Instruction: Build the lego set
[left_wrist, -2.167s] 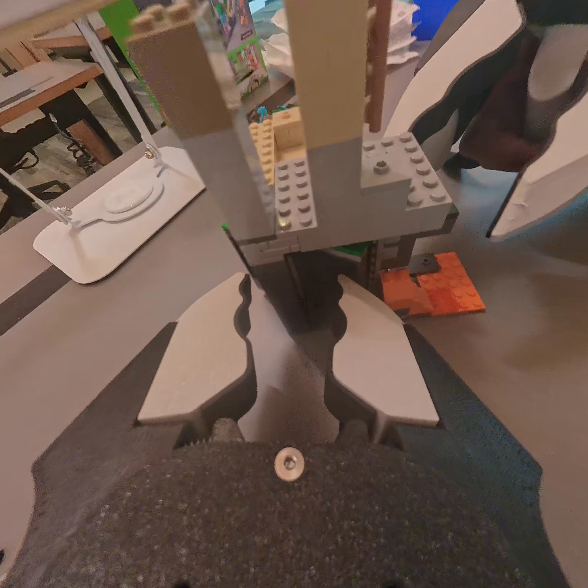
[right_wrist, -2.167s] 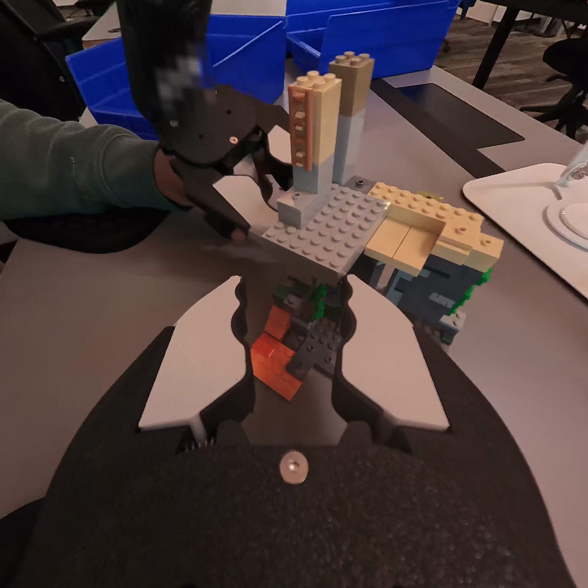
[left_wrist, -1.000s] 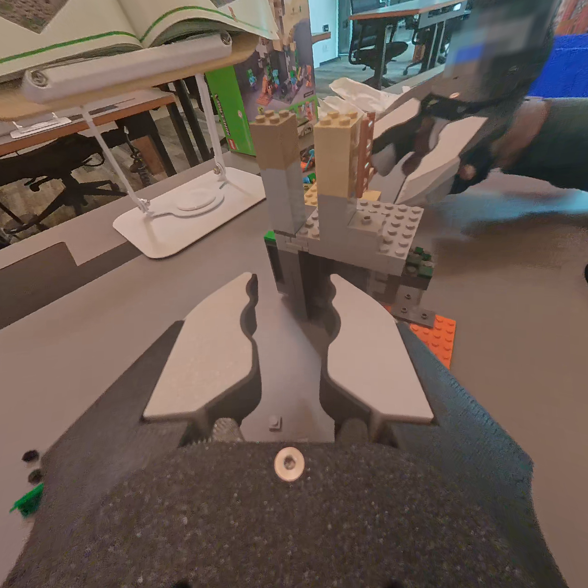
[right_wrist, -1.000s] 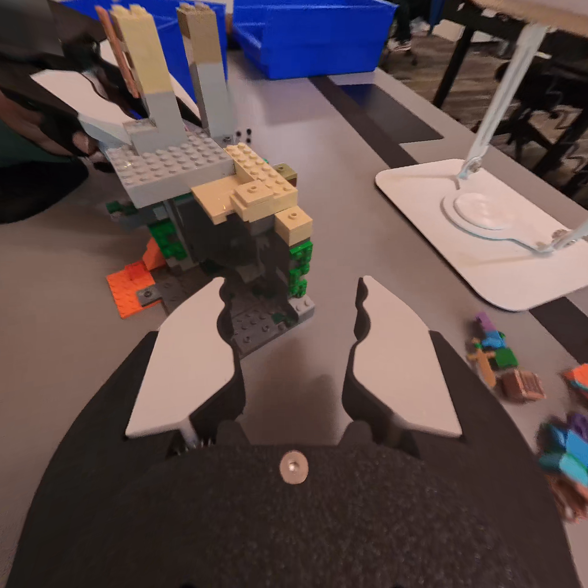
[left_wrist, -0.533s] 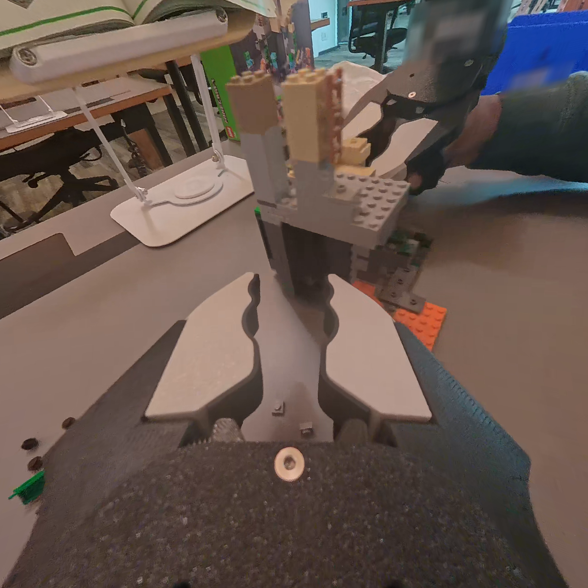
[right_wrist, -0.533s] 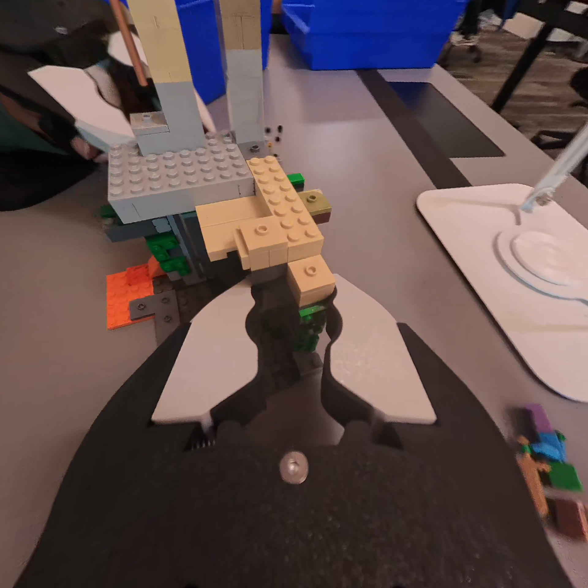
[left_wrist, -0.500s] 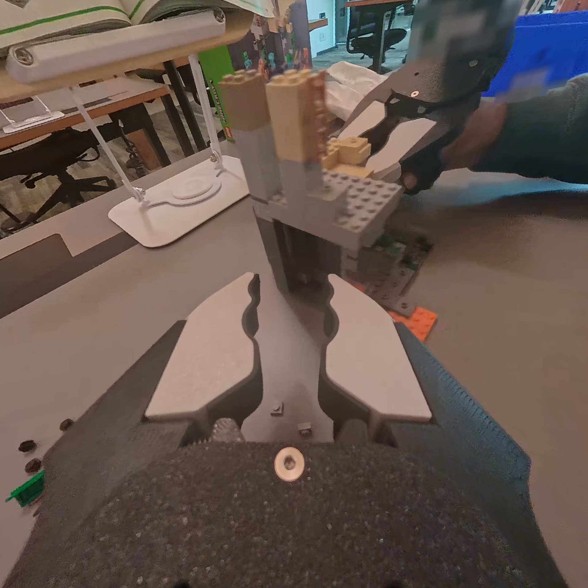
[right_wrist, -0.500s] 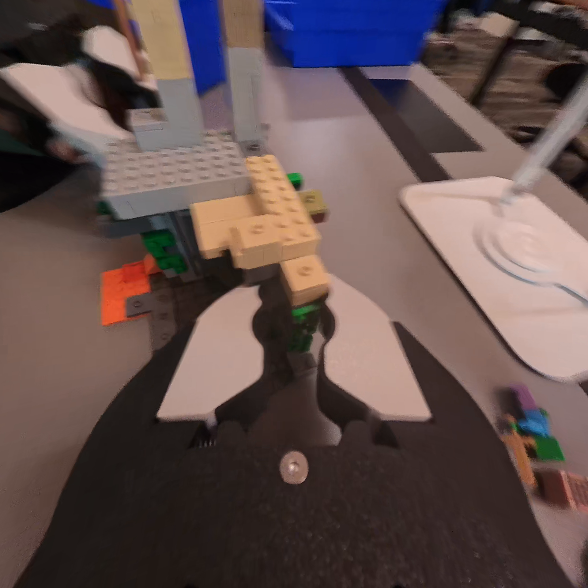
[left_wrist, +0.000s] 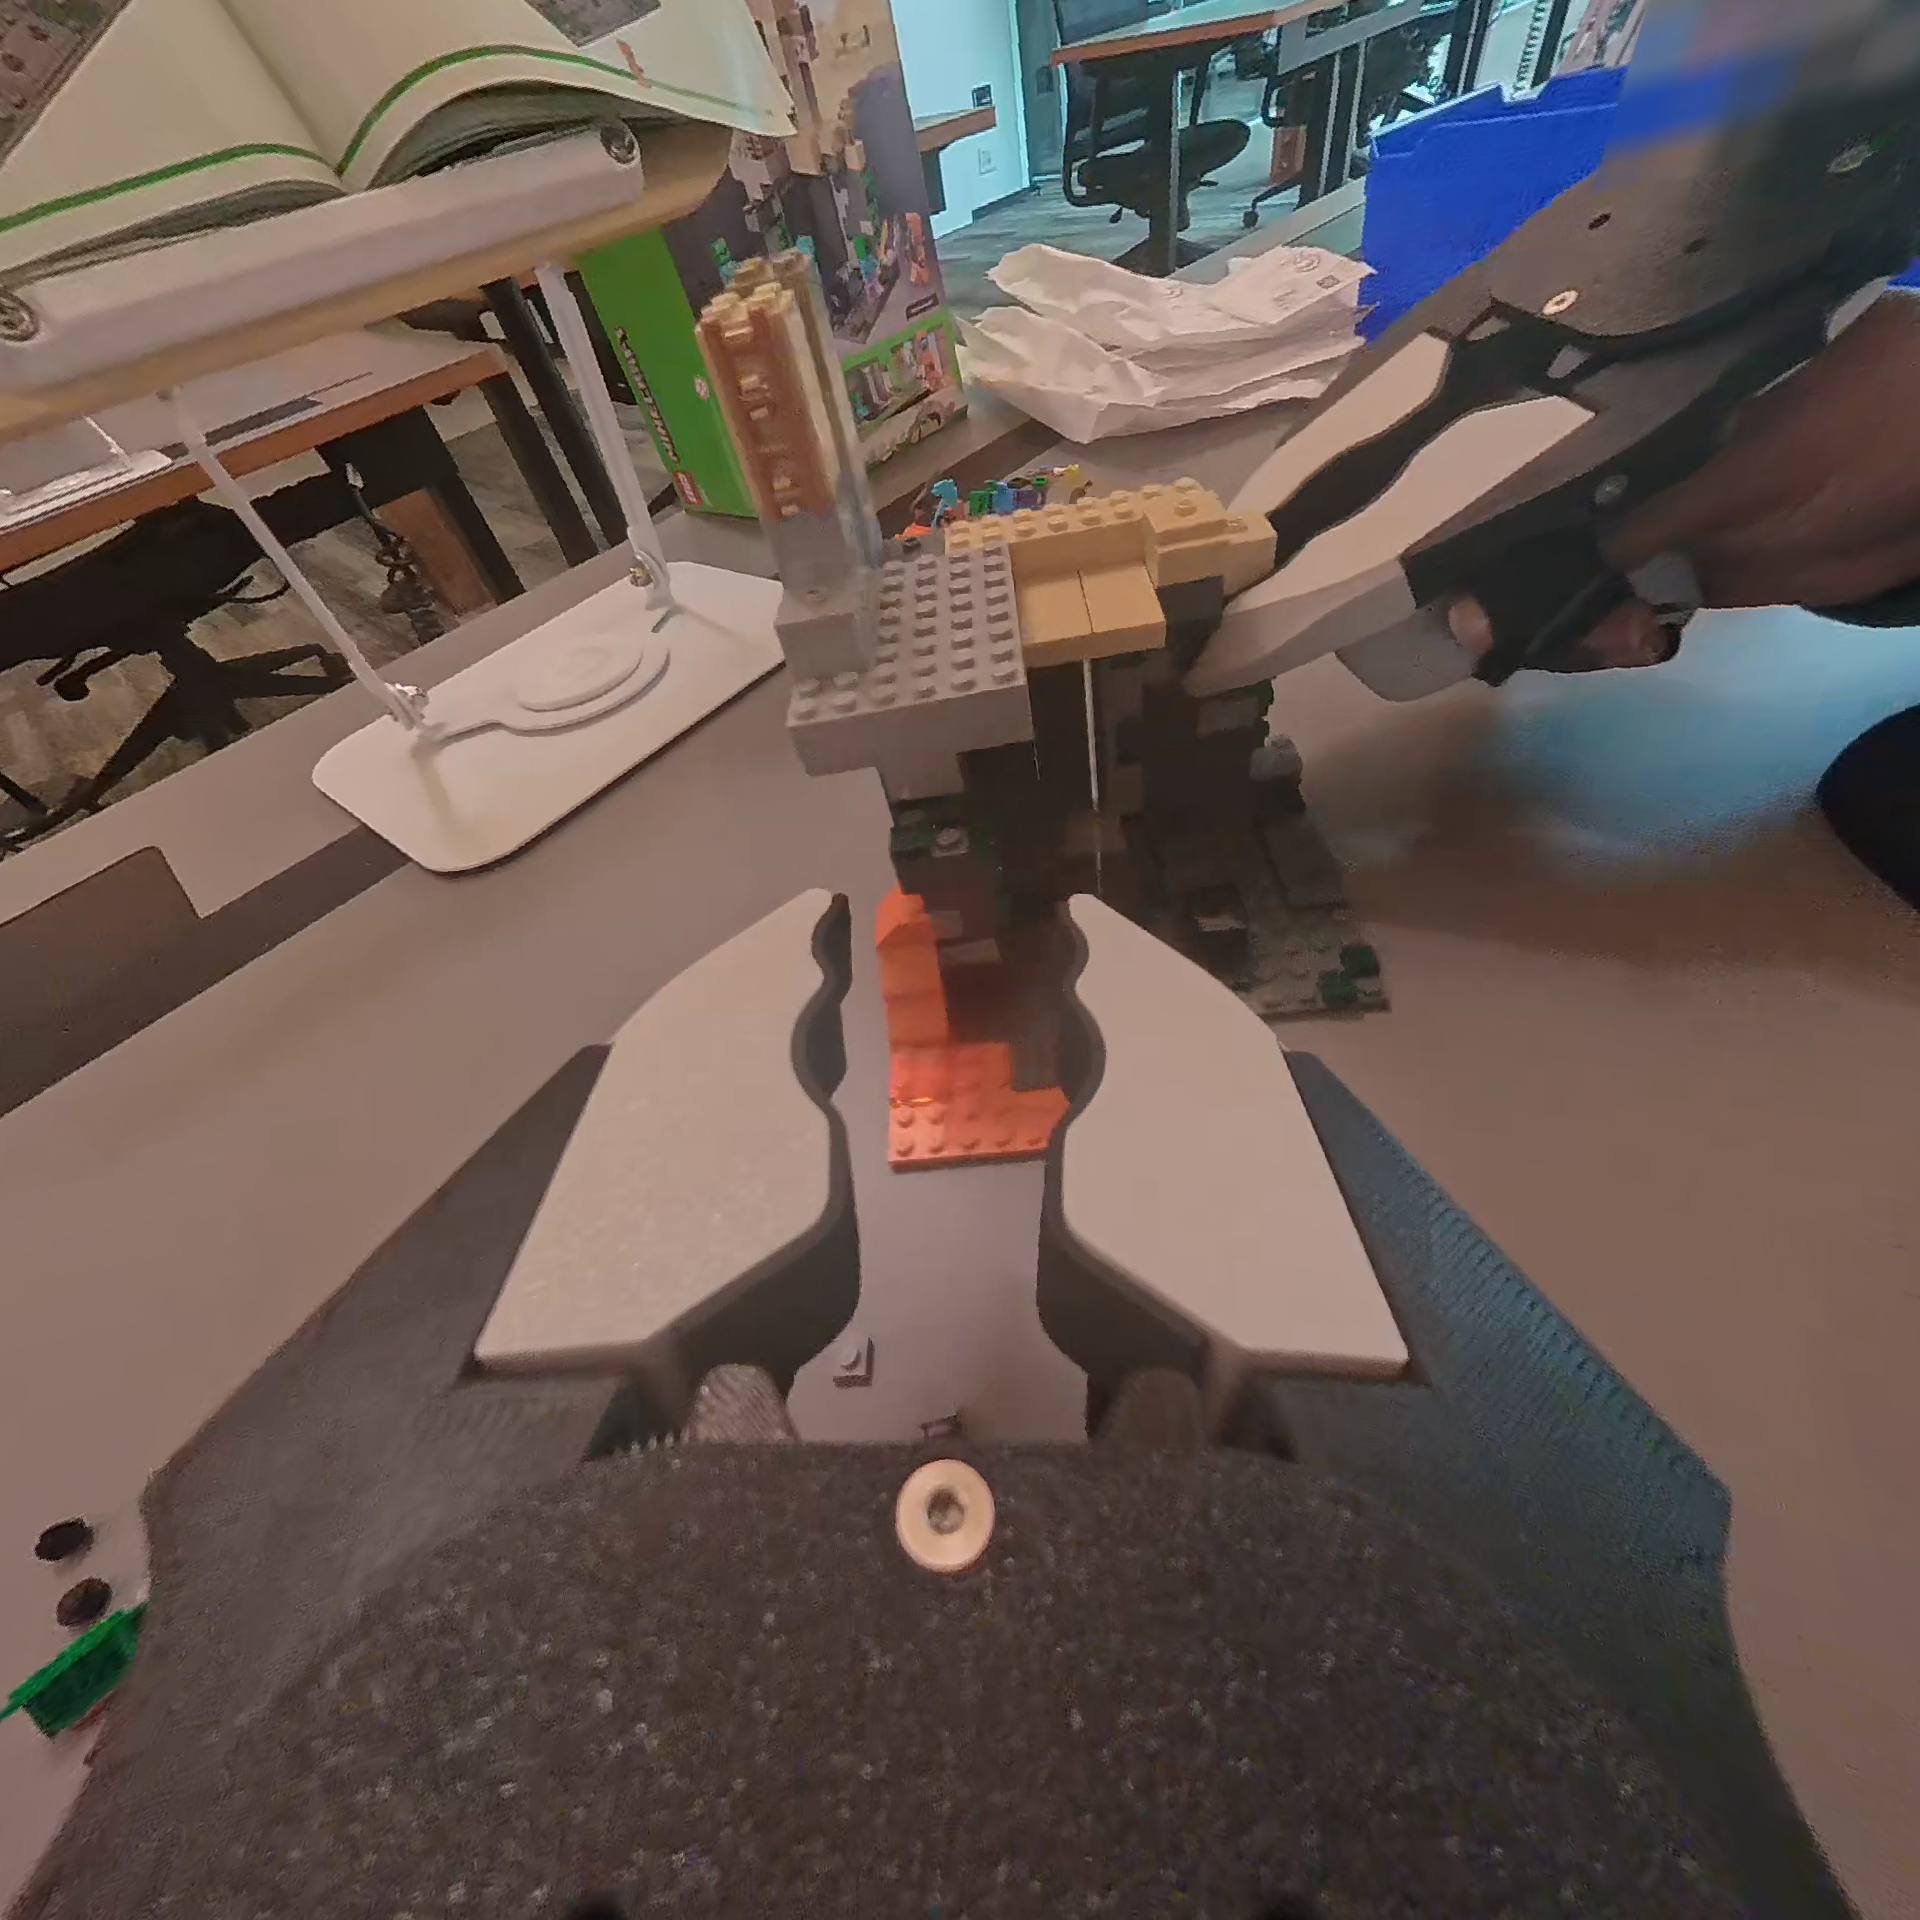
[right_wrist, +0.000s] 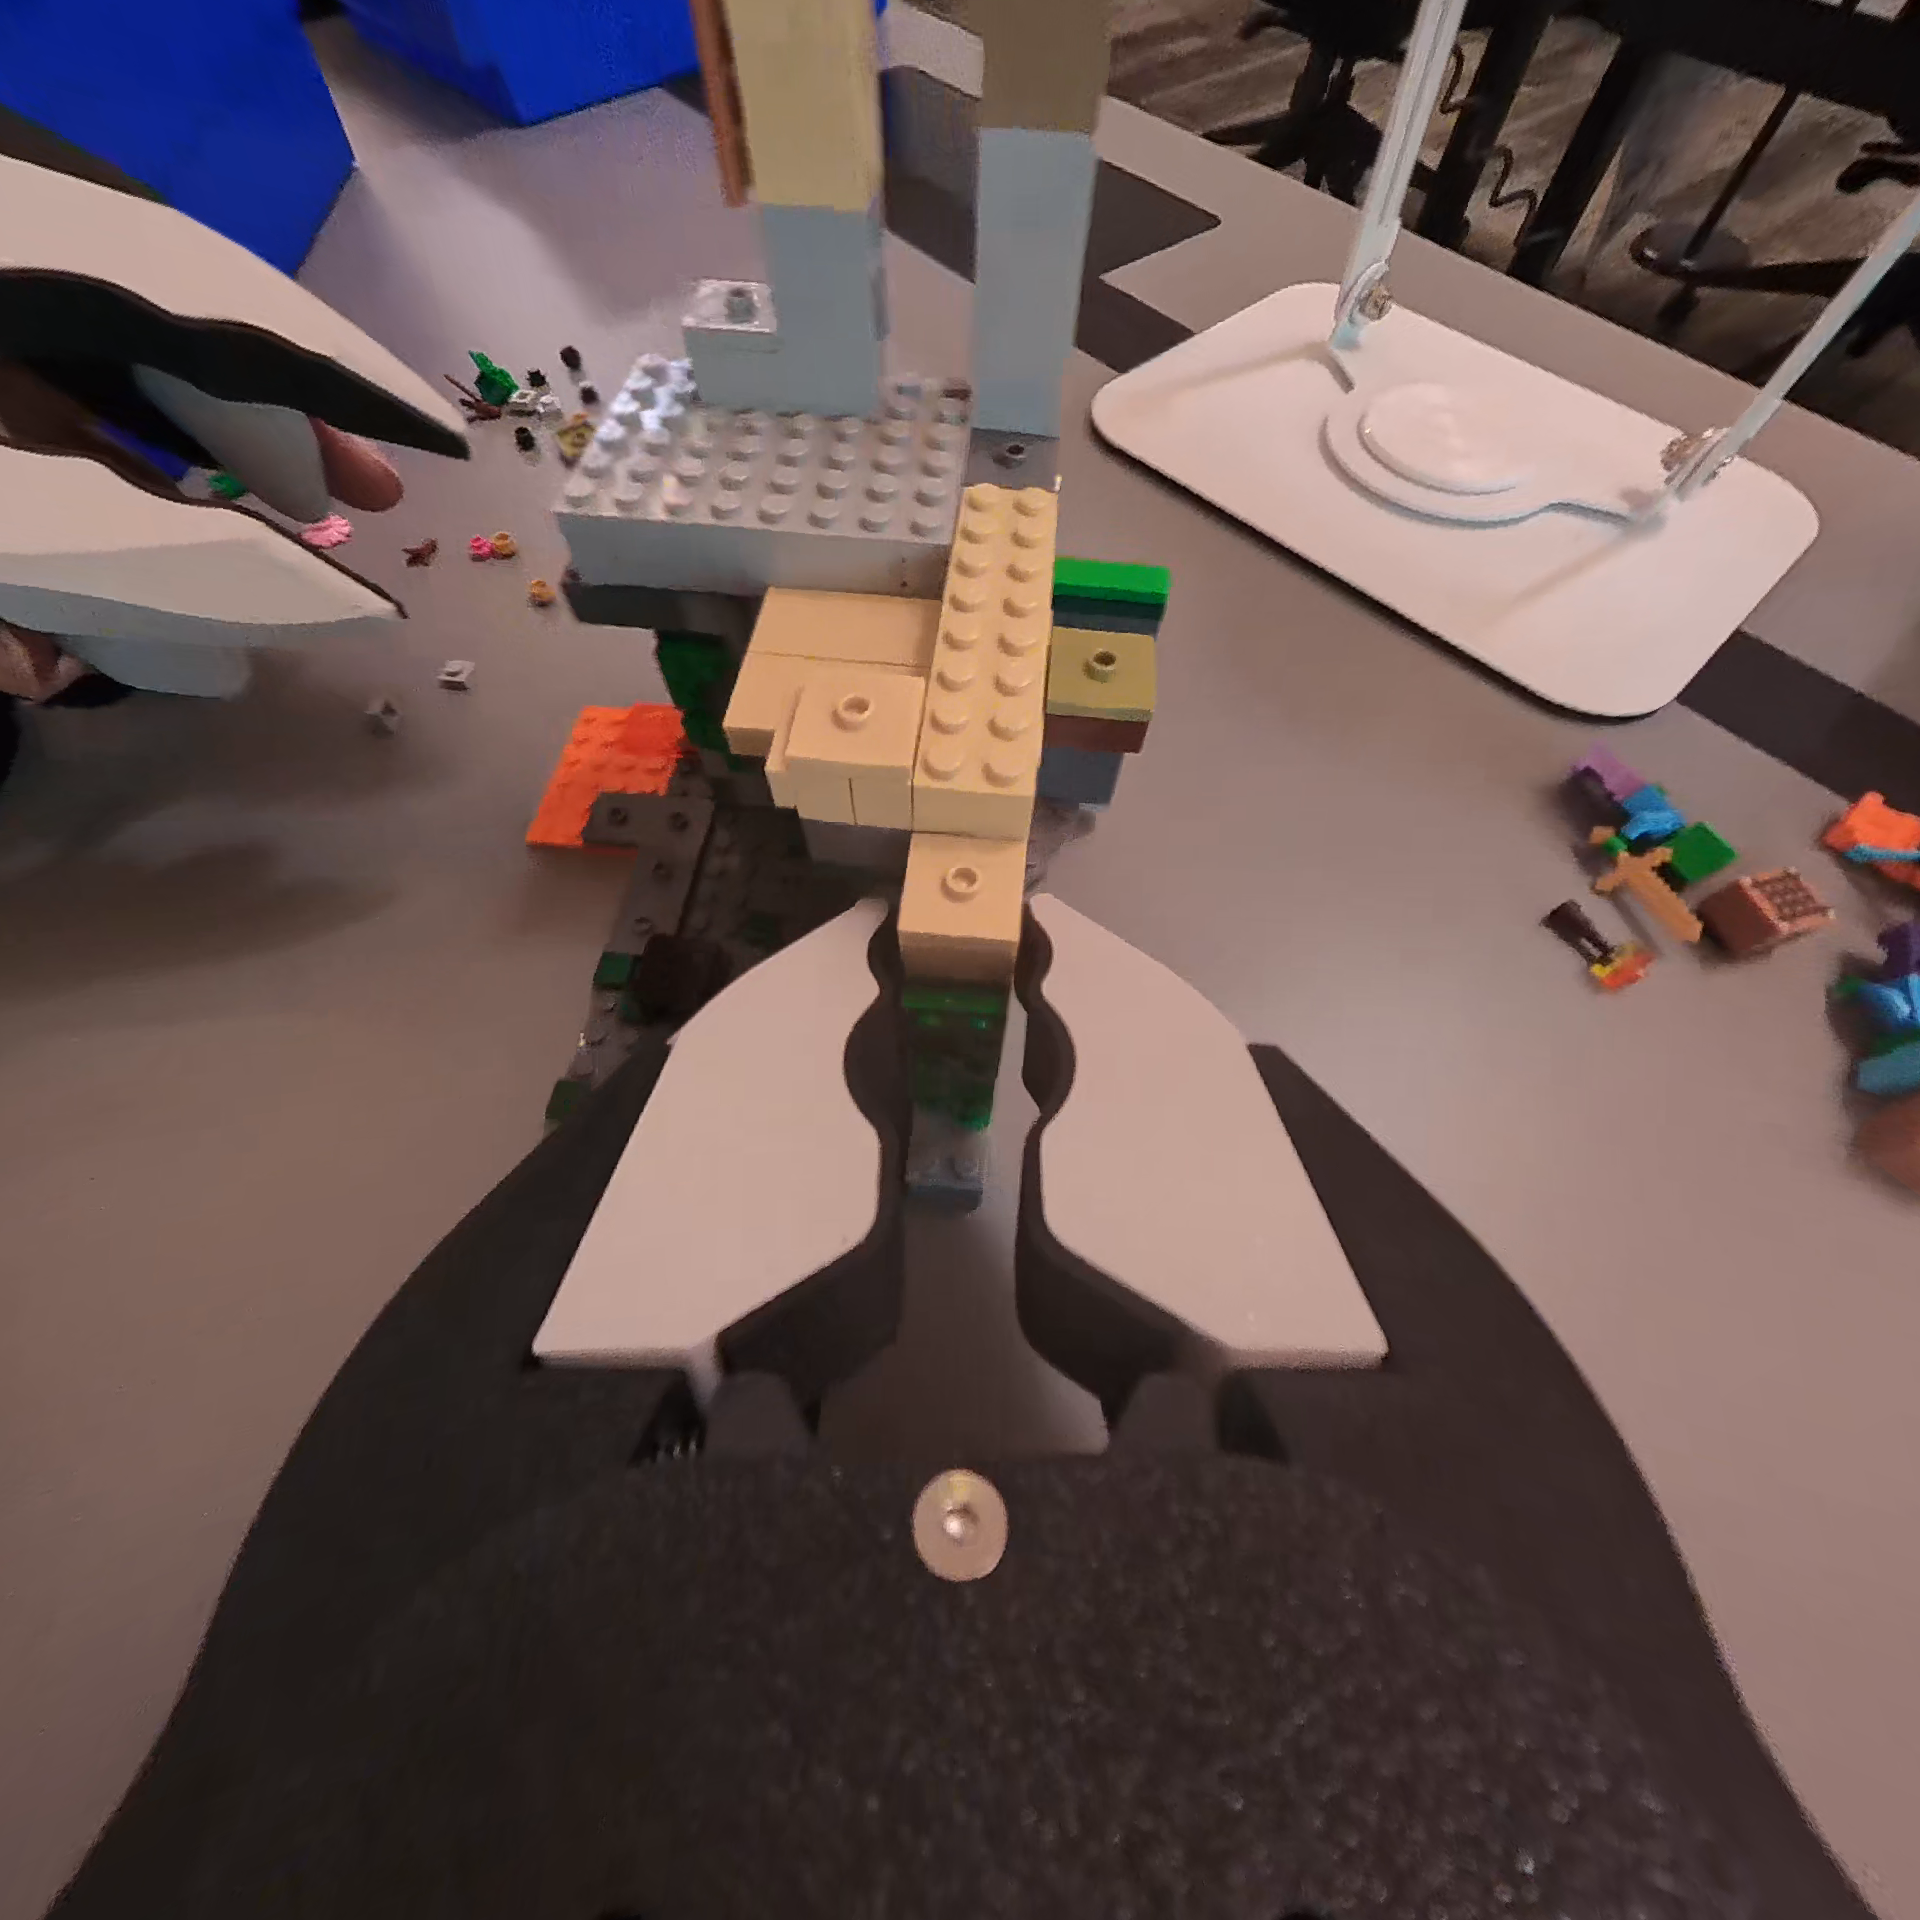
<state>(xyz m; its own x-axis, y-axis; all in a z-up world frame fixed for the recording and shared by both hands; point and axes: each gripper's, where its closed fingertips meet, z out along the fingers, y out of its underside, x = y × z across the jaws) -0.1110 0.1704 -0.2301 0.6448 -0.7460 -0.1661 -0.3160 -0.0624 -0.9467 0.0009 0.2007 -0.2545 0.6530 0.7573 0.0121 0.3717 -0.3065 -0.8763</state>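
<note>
The brick model (right_wrist: 831, 644) has turned, towers upright; right gripper (right_wrist: 956, 935) pinches its tan block.

Brick towers (right_wrist: 810, 94) cut off by the top edge.

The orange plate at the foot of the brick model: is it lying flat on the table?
Yes, the orange plate lies flat on the grey table.

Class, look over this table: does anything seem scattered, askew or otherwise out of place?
Yes. Tiny loose pieces lie strewn on the table beside the brick model, and small figures lie toppled in a heap on its other side.
</note>
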